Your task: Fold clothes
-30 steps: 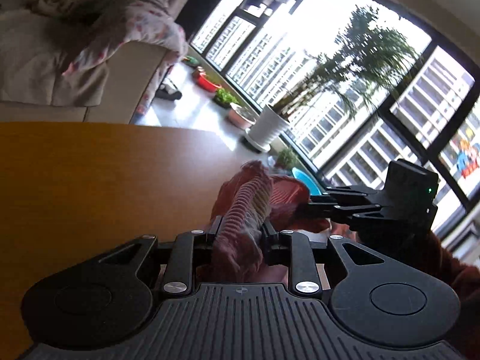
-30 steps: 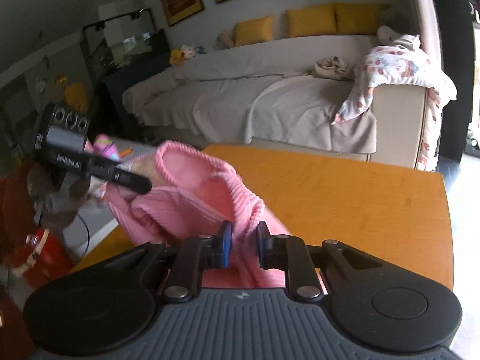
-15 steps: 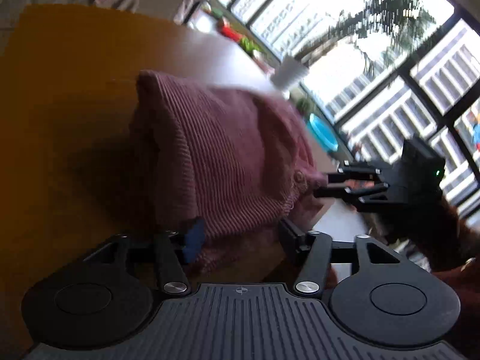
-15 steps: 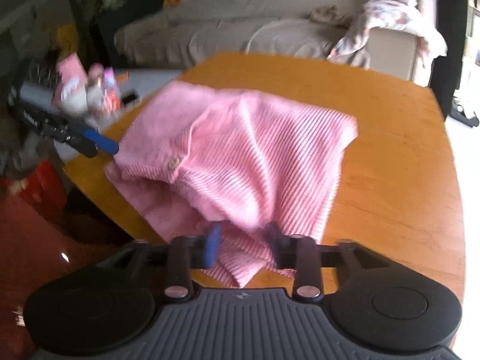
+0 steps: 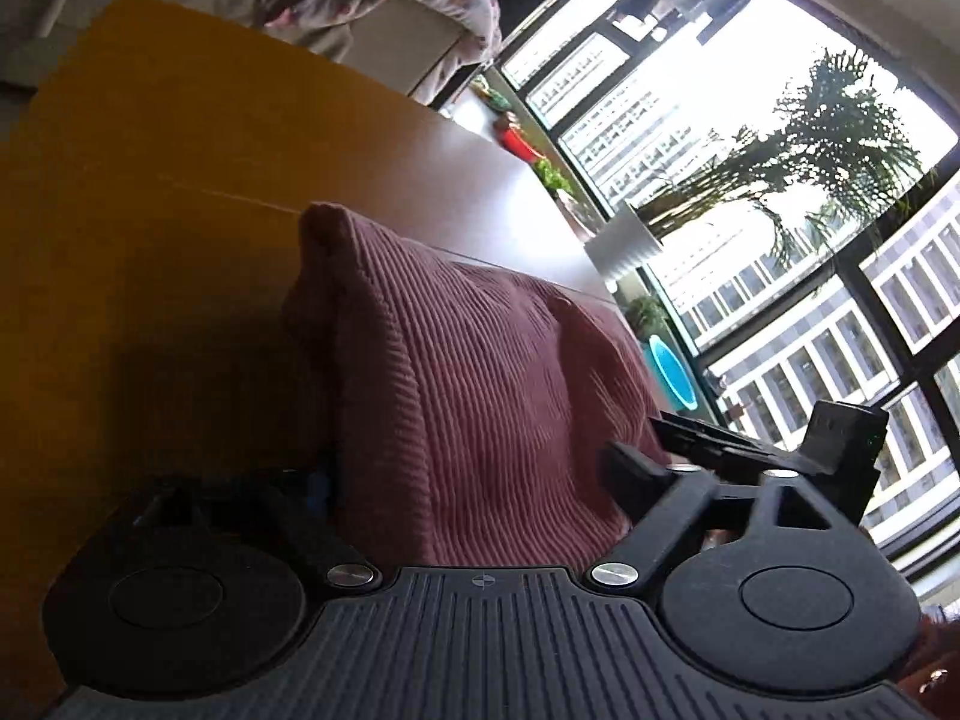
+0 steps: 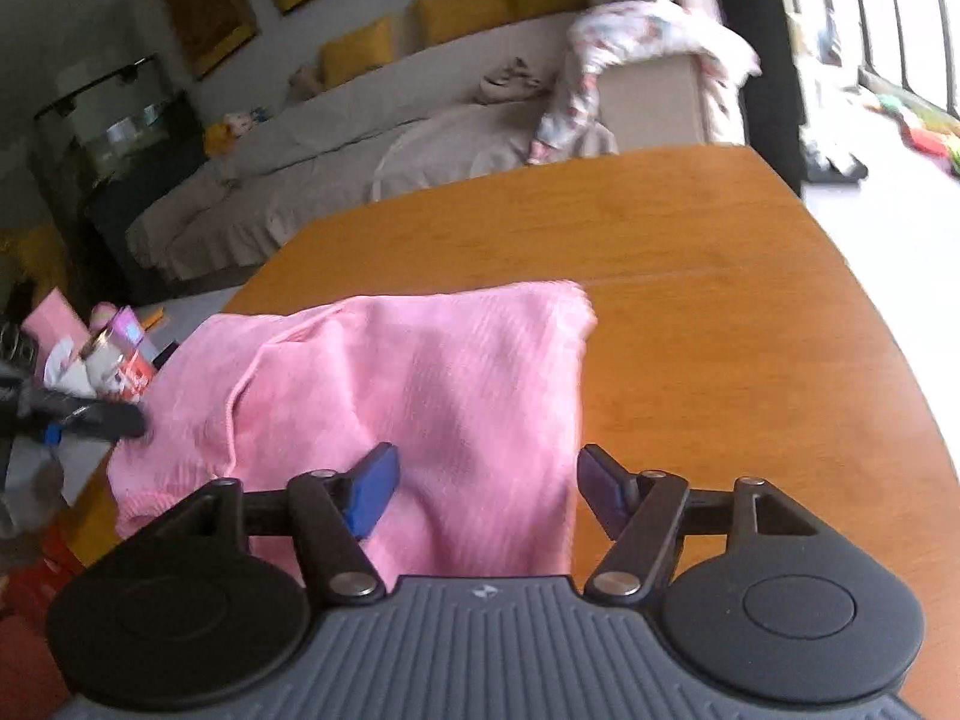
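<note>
A pink ribbed garment point(image 6: 420, 396) lies folded on the orange wooden table point(image 6: 720, 312), near its front edge. In the left wrist view the same garment point(image 5: 480, 396) looks dark pink against the bright window. My right gripper point(image 6: 489, 489) is open, its blue-padded fingers spread wide over the garment's near edge without pinching it. My left gripper point(image 5: 474, 480) is open too, straddling the garment's other near edge. The right gripper point(image 5: 780, 450) shows at the right of the left wrist view. The left gripper point(image 6: 78, 414) shows blurred at the left edge of the right wrist view.
A beige sofa point(image 6: 360, 150) with yellow cushions and a floral cloth point(image 6: 630, 48) stands beyond the table. A tall window with a potted plant point(image 5: 630, 240) is on the right. Boxes and clutter point(image 6: 108, 354) sit off the table's left side.
Both grippers held the pink garment in the air a second ago. They laid it on the table and let go, and their fingers have spread wider since.
</note>
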Demonstrator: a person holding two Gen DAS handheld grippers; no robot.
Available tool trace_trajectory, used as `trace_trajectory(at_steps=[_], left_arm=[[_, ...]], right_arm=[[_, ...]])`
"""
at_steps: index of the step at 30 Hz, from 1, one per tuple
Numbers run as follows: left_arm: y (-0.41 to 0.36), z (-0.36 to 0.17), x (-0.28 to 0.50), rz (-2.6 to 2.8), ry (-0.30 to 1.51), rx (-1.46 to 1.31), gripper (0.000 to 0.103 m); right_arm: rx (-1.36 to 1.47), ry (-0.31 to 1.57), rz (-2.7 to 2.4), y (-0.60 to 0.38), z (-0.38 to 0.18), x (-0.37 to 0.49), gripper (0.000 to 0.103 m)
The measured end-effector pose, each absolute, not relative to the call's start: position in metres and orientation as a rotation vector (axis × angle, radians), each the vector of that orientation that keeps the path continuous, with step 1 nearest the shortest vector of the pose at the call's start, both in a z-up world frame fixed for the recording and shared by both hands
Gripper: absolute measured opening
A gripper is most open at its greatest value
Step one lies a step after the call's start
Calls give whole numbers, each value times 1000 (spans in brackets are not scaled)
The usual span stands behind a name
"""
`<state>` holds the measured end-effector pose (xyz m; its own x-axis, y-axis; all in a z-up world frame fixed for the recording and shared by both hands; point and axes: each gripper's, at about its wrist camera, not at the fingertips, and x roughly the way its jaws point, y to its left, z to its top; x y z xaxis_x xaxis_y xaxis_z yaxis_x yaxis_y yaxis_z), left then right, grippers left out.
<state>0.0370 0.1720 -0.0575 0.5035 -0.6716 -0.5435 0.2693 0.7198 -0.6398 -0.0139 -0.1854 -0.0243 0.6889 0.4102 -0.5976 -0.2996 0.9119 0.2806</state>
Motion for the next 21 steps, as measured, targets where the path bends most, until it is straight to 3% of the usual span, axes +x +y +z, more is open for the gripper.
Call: trace_trajectory(at_steps=[2, 8, 10, 14, 18, 20, 21], left_arm=[[174, -59, 52, -565, 868, -526, 66], [173, -52, 104, -512, 837, -477, 64], [179, -45, 108, -527, 846, -526, 66], [198, -35, 83, -607, 844, -564, 81], [178, -45, 69, -645, 899, -583, 81], [178, -45, 71, -627, 896, -569, 78], [178, -46, 71, -618, 895, -561, 69]], right_arm=[[105, 672, 415, -174, -22, -4, 56], [202, 704, 394, -164, -11, 54, 51], [302, 745, 431, -175, -5, 64, 52], [364, 796, 460, -191, -9, 41, 52], [373, 833, 451, -190, -25, 24, 52], [333, 803, 439, -181, -26, 25, 43], [313, 788, 432, -177, -27, 25, 31]])
